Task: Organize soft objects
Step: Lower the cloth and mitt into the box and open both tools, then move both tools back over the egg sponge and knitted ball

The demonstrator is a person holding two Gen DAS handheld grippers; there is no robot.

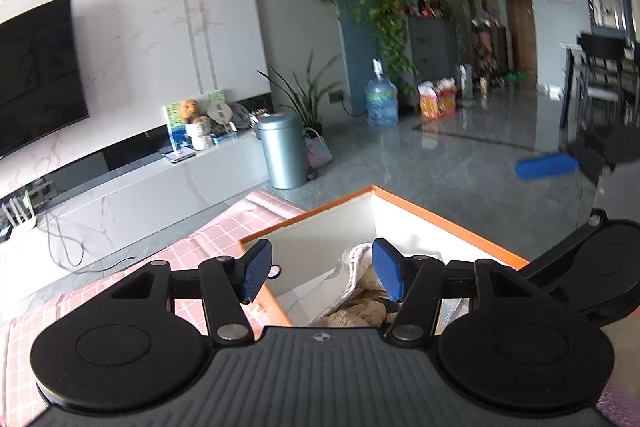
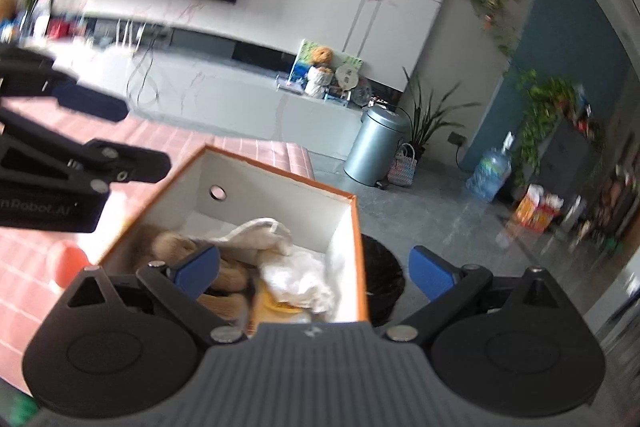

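An orange-rimmed white box [image 2: 357,227] stands on a pink checked cloth [image 2: 36,247]; it also shows in the left wrist view [image 1: 440,219]. Inside lie a cream cloth [image 2: 272,231], a white cloth [image 2: 304,275] and a brown plush toy [image 2: 176,247]; the cloth [image 1: 356,259] and plush [image 1: 360,311] also show in the left wrist view. My left gripper [image 1: 322,273] is open and empty, over the box's near left edge. My right gripper [image 2: 316,273] is open and empty, over the box's right wall. The left gripper also appears at the left of the right wrist view [image 2: 60,131].
An orange ball [image 2: 68,263] lies on the cloth left of the box. A black round object [image 2: 384,275] sits right of the box. Beyond are a TV cabinet [image 1: 160,183], a grey bin [image 1: 282,155], plants and a water bottle [image 1: 382,99].
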